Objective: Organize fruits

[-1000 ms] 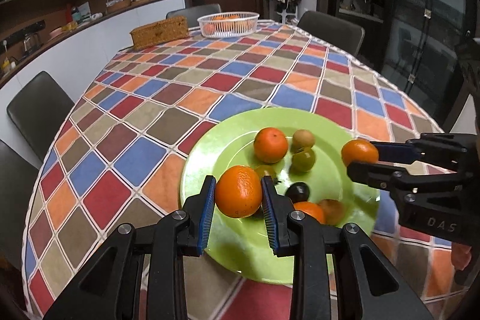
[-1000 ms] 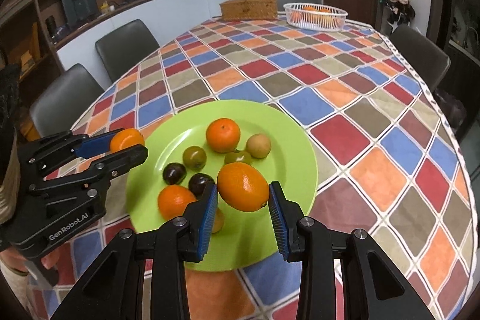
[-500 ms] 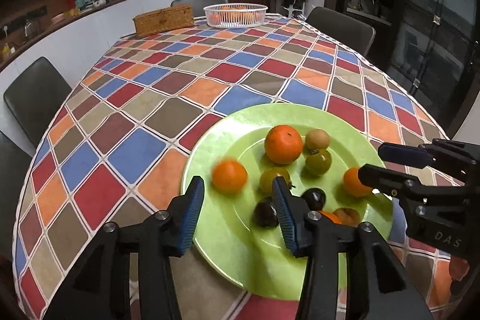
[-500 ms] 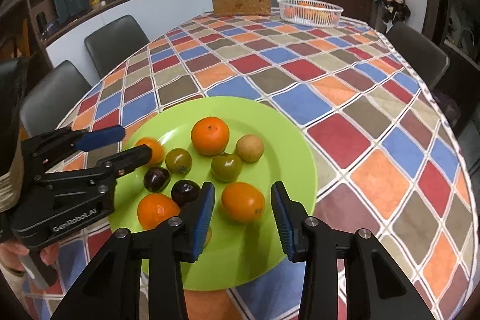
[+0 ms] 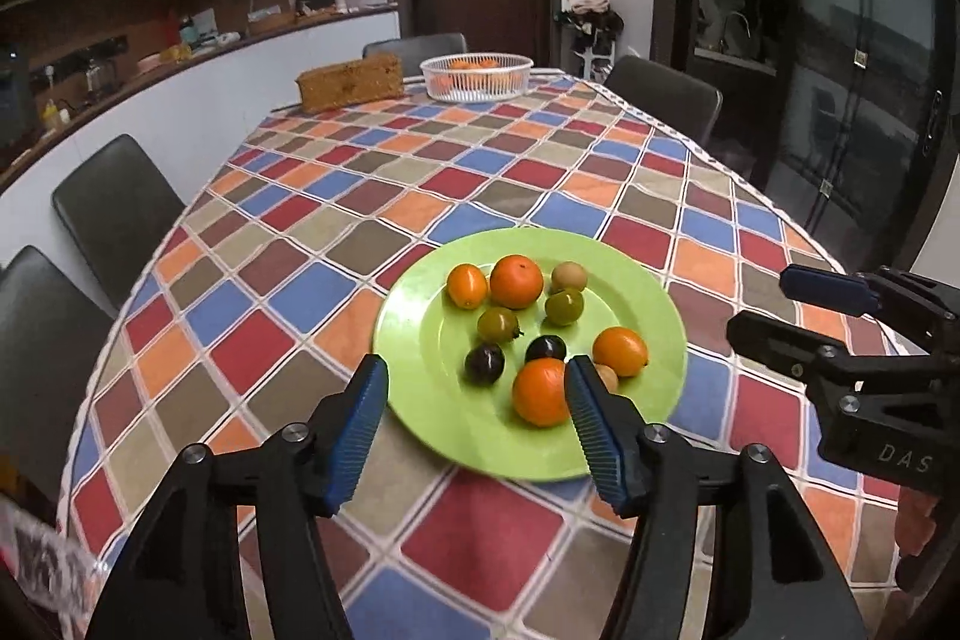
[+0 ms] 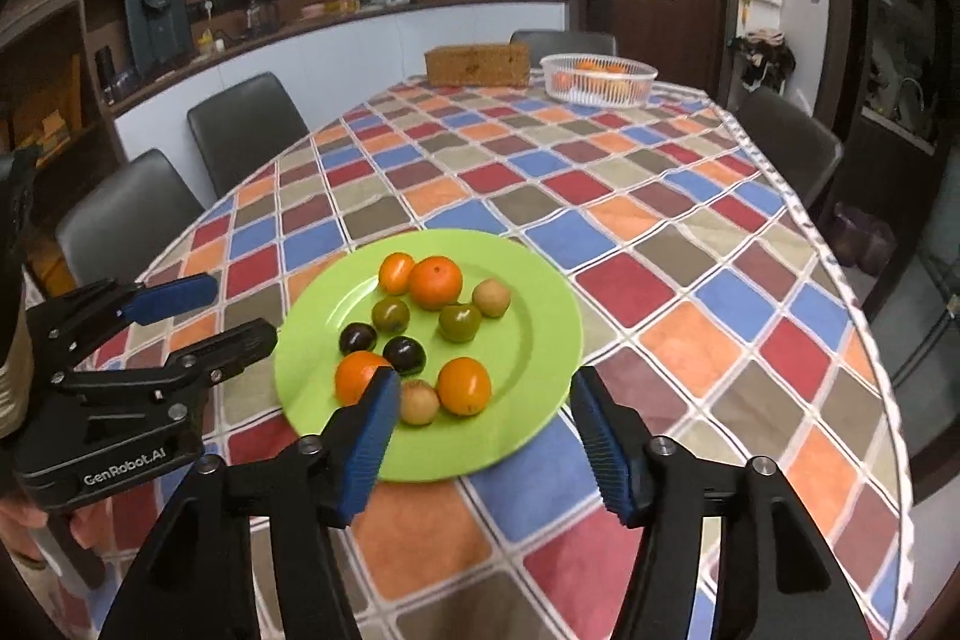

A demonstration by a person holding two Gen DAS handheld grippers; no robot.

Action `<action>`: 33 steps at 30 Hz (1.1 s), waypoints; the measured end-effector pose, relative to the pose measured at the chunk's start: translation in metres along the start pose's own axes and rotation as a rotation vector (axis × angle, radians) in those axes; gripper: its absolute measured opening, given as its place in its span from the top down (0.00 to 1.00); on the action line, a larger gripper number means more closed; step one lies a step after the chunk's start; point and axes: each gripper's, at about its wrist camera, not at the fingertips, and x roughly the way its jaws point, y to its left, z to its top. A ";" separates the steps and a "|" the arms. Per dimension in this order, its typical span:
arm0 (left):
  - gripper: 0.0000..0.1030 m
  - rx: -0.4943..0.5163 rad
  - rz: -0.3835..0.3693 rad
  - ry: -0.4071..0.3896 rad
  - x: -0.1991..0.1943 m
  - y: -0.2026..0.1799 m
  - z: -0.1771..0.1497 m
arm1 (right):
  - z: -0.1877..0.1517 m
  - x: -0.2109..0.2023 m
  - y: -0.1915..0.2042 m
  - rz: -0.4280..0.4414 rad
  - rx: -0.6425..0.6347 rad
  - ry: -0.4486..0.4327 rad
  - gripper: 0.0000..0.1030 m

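**Both grippers standing empty over the plate of fruit**

Hovering nearest the camera, the left gripper (image 5: 471, 421) is hanging above the near edge of the green plate (image 5: 420, 340), its blue-padded jaws about half open and gripping nothing; they have just been opening. Behind its right finger (image 5: 591, 421) an orange (image 5: 538, 391) is lying on the plate, free of the pads. The right gripper (image 6: 483, 427) is hanging over the plate's near right edge in the same way, its jaws likewise about half open, just opened and empty, with another orange (image 6: 463, 385) and a small tan fruit (image 6: 418, 401) lying on the plate just beyond them.

Each gripper is showing up at the side of the other's view, both held apart from the fruit.

Farther in, two dark plums (image 5: 485, 364) are sitting side by side near the middle of the plate, then two green fruits (image 5: 498, 324), then a large orange (image 5: 516, 281) touching a smaller orange (image 5: 467, 285) on its left, with a pale brown fruit (image 5: 569, 275) on its right. All of these are resting on the plate, which is sitting on the checked tablecloth (image 5: 336, 220).

At the far end of the table a white basket (image 5: 476, 77) is holding more oranges, and a woven brown box (image 5: 349, 82) is standing just to its left. Dark chairs (image 5: 114, 214) are lining the table.
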 end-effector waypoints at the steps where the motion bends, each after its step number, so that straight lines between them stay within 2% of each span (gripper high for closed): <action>1: 0.38 -0.002 0.005 -0.008 -0.006 -0.002 -0.001 | -0.002 -0.009 0.001 -0.005 0.000 -0.012 0.41; 2: 0.34 -0.003 0.008 -0.023 -0.015 -0.003 -0.004 | -0.003 -0.014 0.000 -0.007 0.001 -0.018 0.39; 6: 0.29 0.008 0.021 -0.065 -0.044 -0.010 -0.013 | -0.012 -0.043 0.003 -0.024 -0.001 -0.063 0.31; 10: 0.20 0.028 0.057 -0.109 -0.073 -0.018 -0.024 | -0.021 -0.069 0.005 -0.038 0.000 -0.095 0.29; 12: 0.16 0.034 0.069 -0.128 -0.085 -0.022 -0.028 | -0.027 -0.084 0.006 -0.047 0.004 -0.112 0.25; 17: 0.06 0.042 0.089 -0.168 -0.117 -0.032 -0.042 | -0.044 -0.112 0.010 -0.068 0.005 -0.144 0.24; 21: 0.03 0.042 0.084 -0.181 -0.133 -0.038 -0.053 | -0.057 -0.130 0.012 -0.066 0.019 -0.156 0.24; 26: 0.03 -0.024 0.061 -0.171 -0.145 -0.039 -0.067 | -0.073 -0.145 0.016 -0.047 0.034 -0.158 0.24; 33: 0.02 -0.028 0.083 -0.194 -0.167 -0.048 -0.078 | -0.090 -0.163 0.016 -0.045 0.055 -0.168 0.24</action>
